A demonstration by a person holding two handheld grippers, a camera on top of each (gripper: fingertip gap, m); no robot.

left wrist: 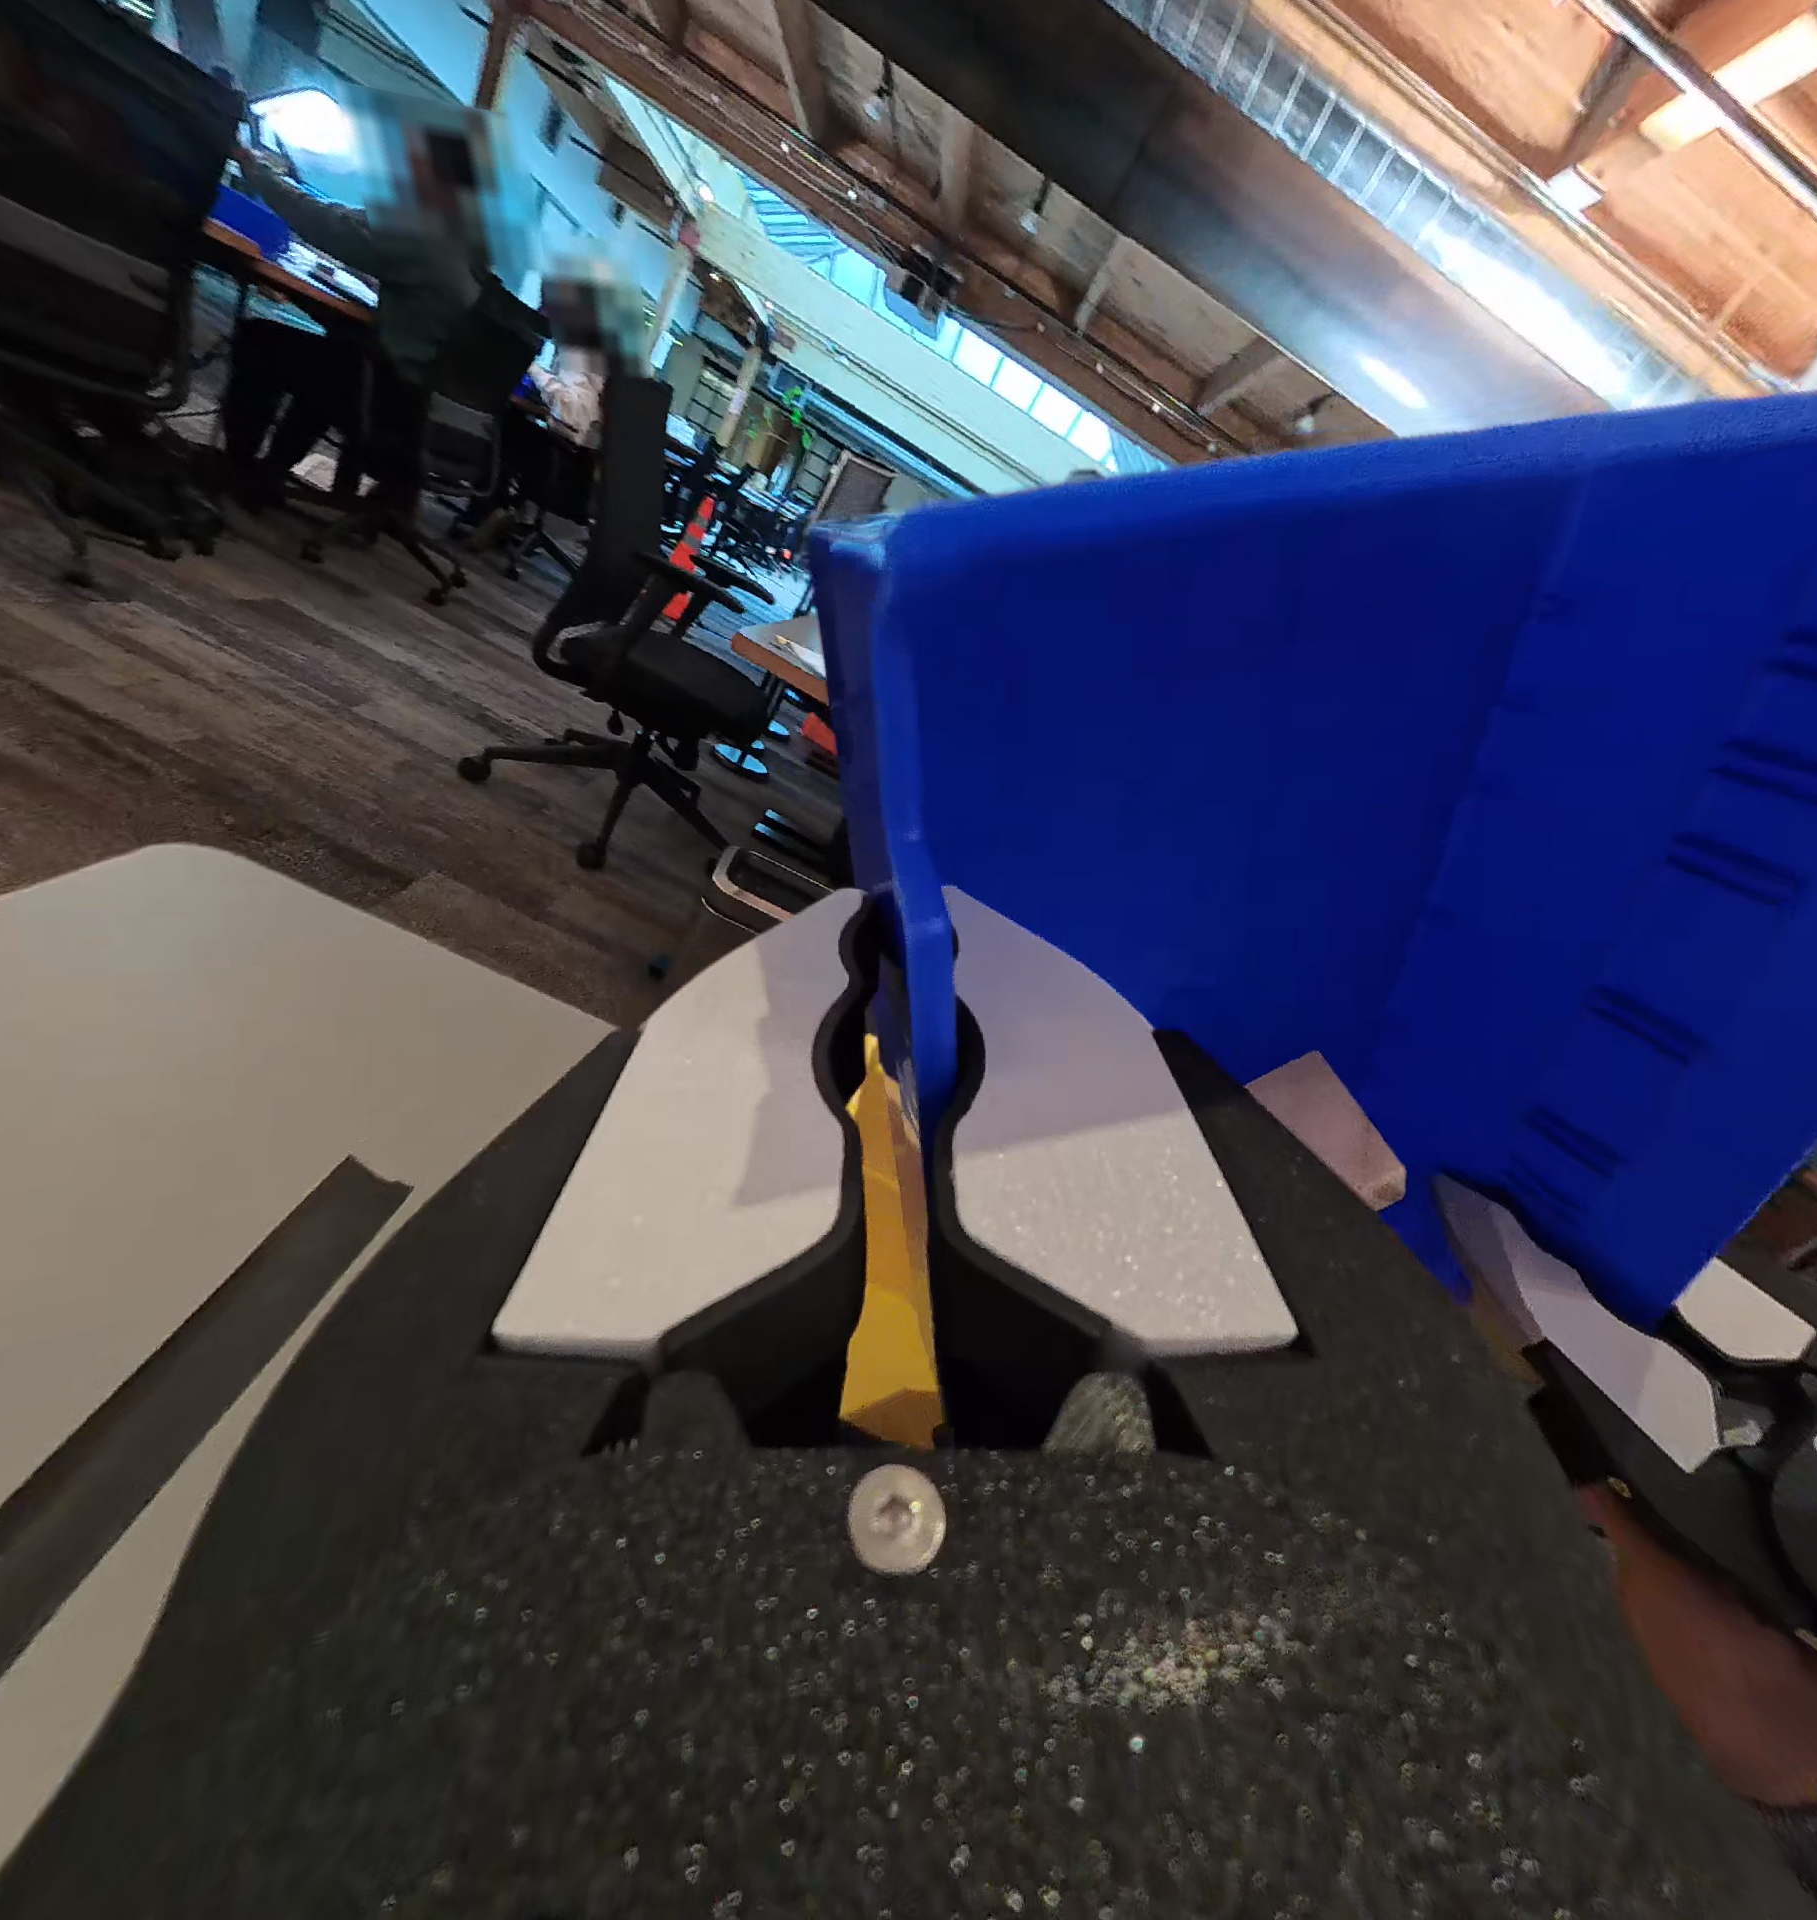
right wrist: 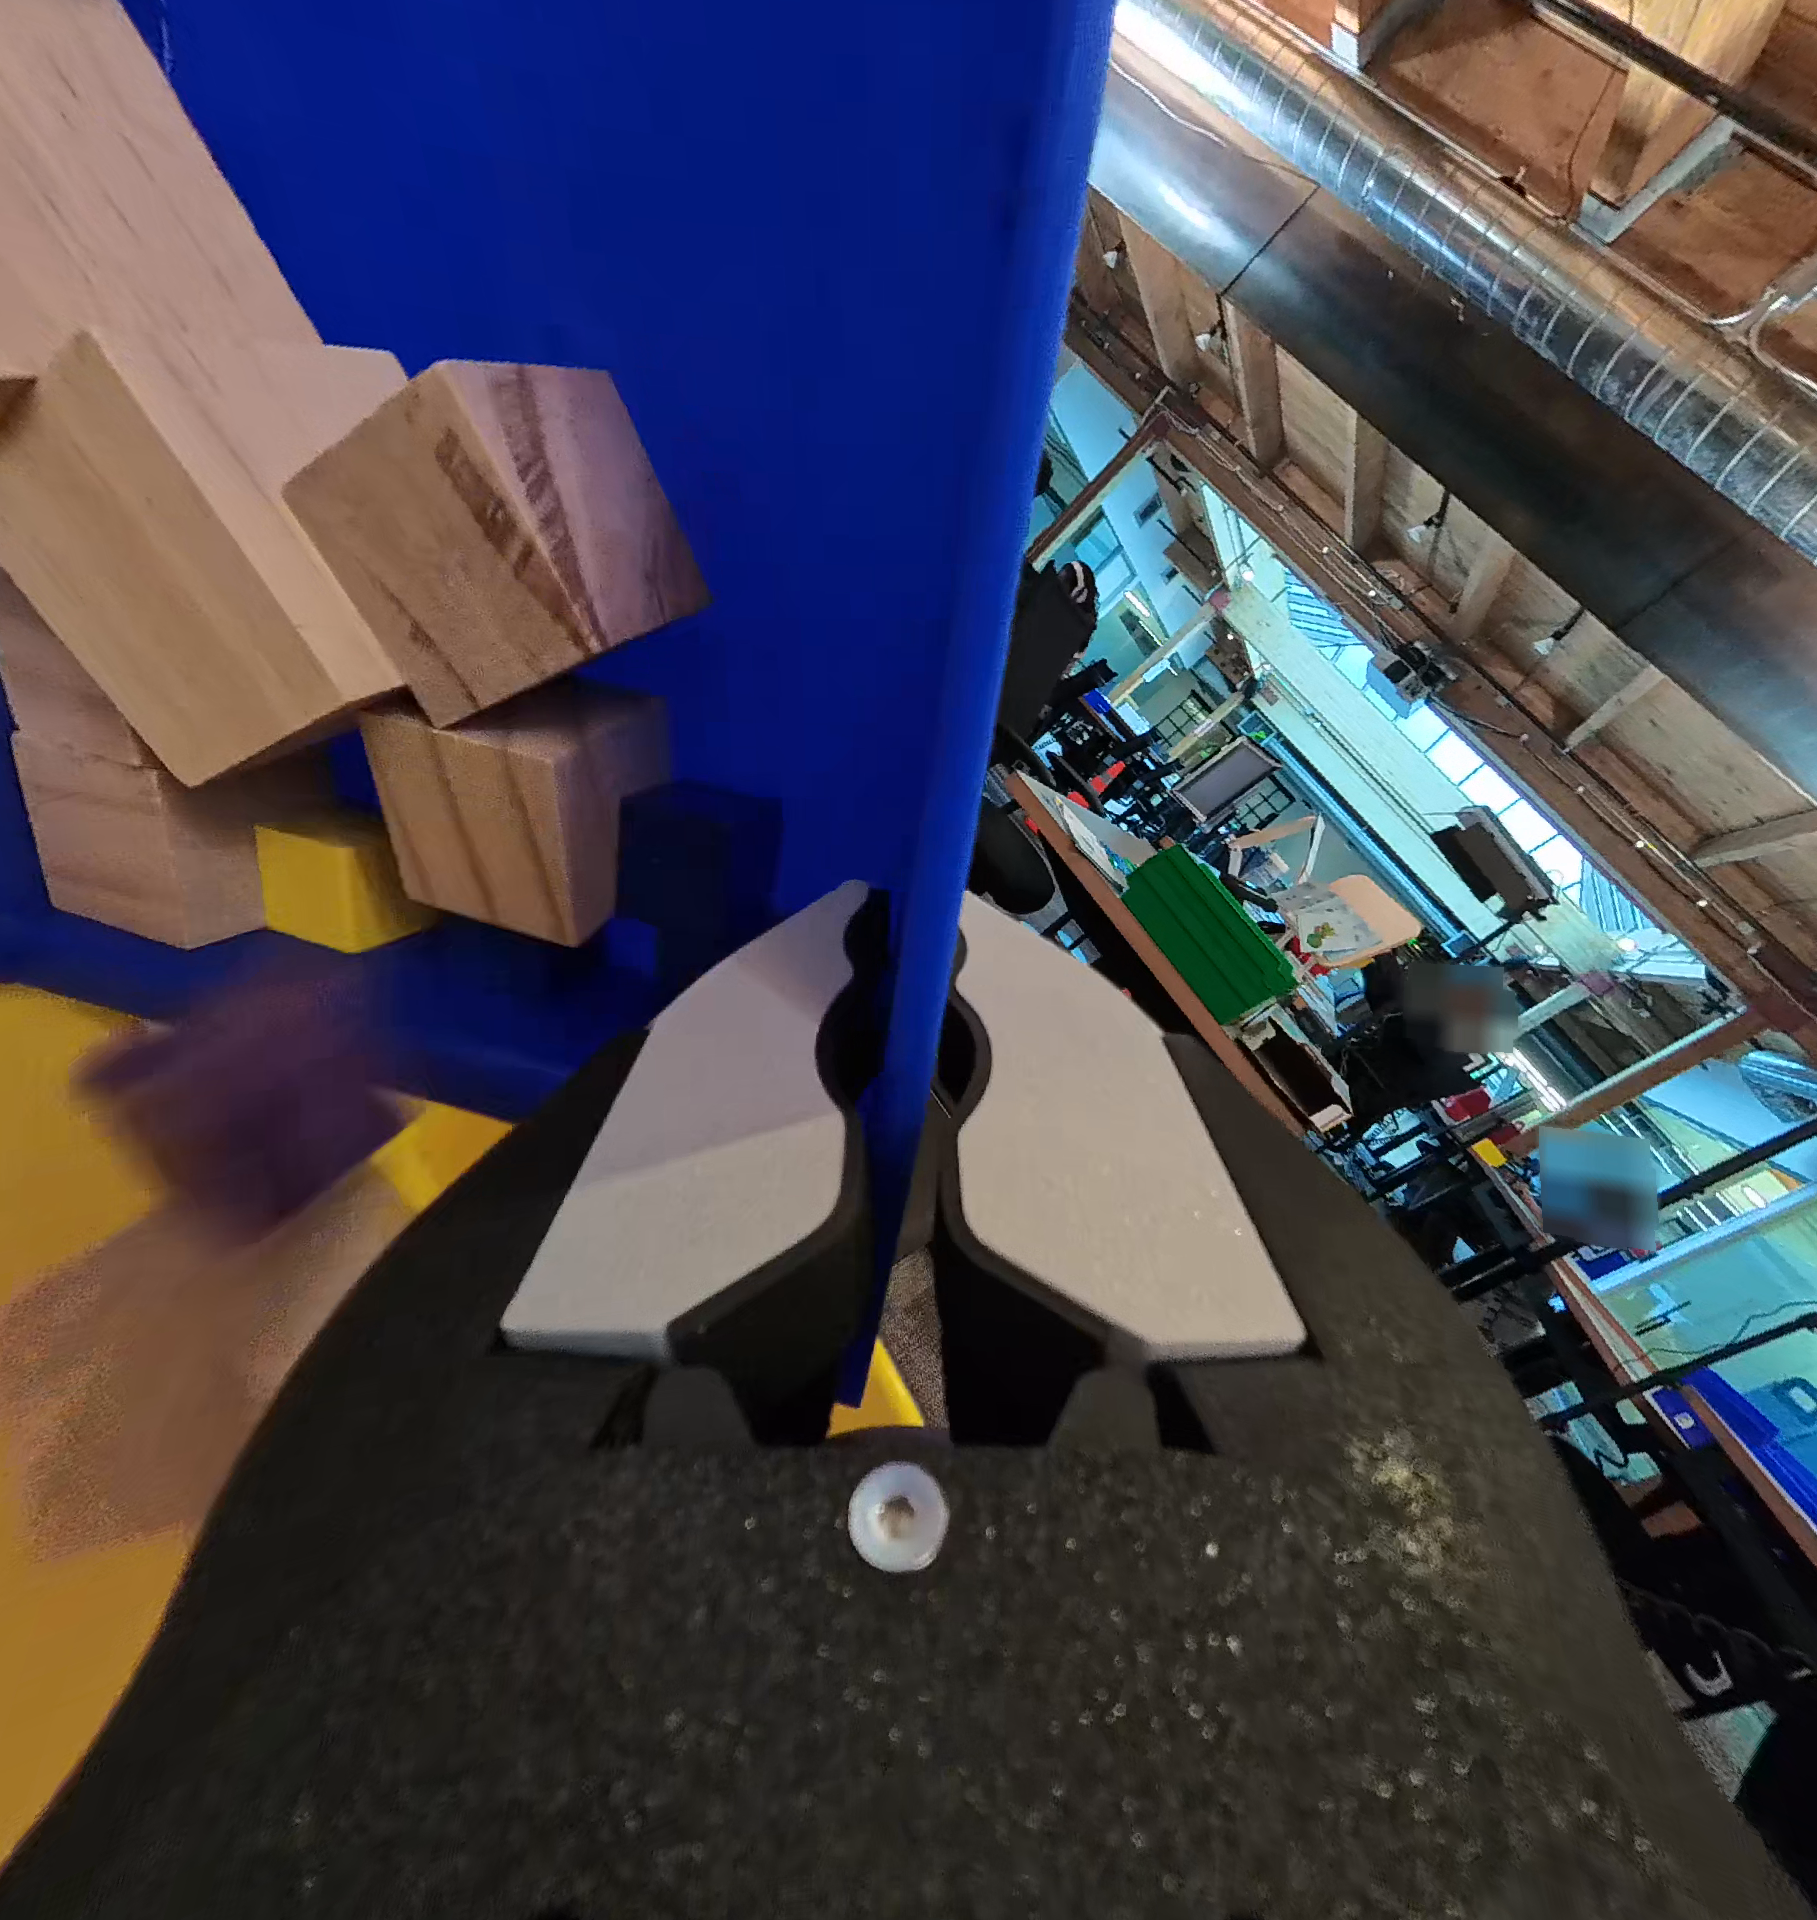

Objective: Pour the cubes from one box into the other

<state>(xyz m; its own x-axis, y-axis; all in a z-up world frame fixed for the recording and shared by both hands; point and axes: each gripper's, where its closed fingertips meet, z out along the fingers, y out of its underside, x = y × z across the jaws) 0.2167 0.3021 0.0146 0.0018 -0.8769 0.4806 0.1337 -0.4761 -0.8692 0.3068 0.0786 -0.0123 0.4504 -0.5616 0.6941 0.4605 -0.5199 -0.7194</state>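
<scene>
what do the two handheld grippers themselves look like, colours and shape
Both match. The left gripper and right gripper each have a speckled black body with a silver screw head at its centre, and two broad fingers faced with light grey, curved, fan-shaped pads. The inner finger edges are black and wavy. No cables or markings show.

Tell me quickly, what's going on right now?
Both grippers, left gripper and right gripper, clamped on tilted blue plastic box. Wooden cubes tumbling toward yellow plastic box below. Nothing blocking.
</scene>
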